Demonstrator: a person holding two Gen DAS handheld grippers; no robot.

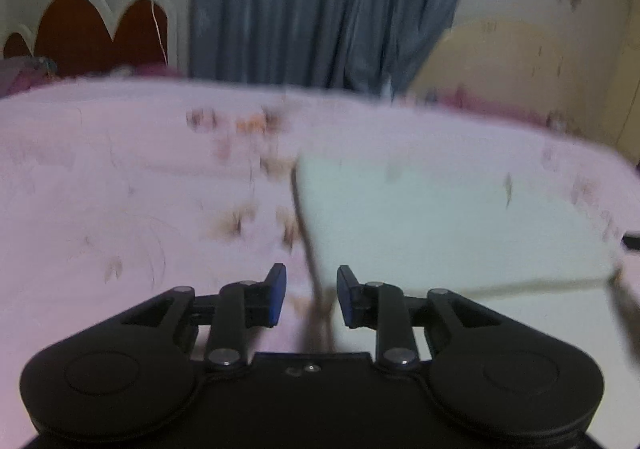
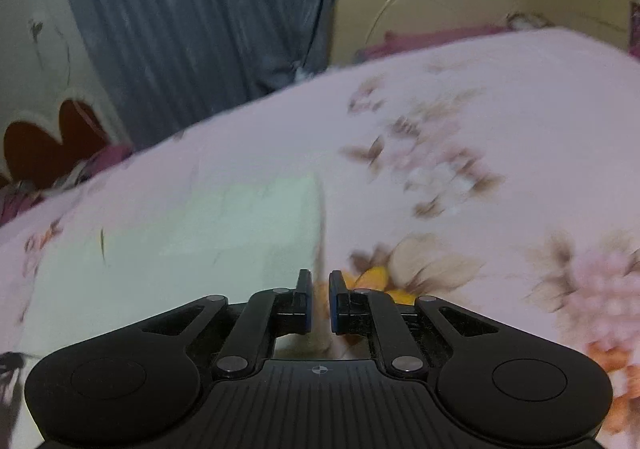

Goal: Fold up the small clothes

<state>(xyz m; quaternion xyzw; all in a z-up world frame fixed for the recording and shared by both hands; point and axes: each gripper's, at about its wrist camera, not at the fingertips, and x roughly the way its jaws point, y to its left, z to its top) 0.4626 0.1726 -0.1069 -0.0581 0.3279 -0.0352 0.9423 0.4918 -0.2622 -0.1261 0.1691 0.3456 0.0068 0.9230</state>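
A small pale mint cloth [image 1: 440,217] lies spread on the pink floral bedsheet [image 1: 120,189]. In the left wrist view its left edge runs down between the blue pads of my left gripper [image 1: 311,295]. Those pads stand apart and do not press on the edge. In the right wrist view the same cloth [image 2: 200,241] lies to the left. Its right edge passes between the nearly closed pads of my right gripper [image 2: 320,299], which is shut on it. Both views are blurred.
The bedsheet [image 2: 480,129] fills the area around the cloth. Behind the bed hangs a blue-grey curtain [image 1: 320,9]. A red scalloped headboard [image 1: 88,33] is at the far left and a cream rounded board [image 1: 520,61] at the far right.
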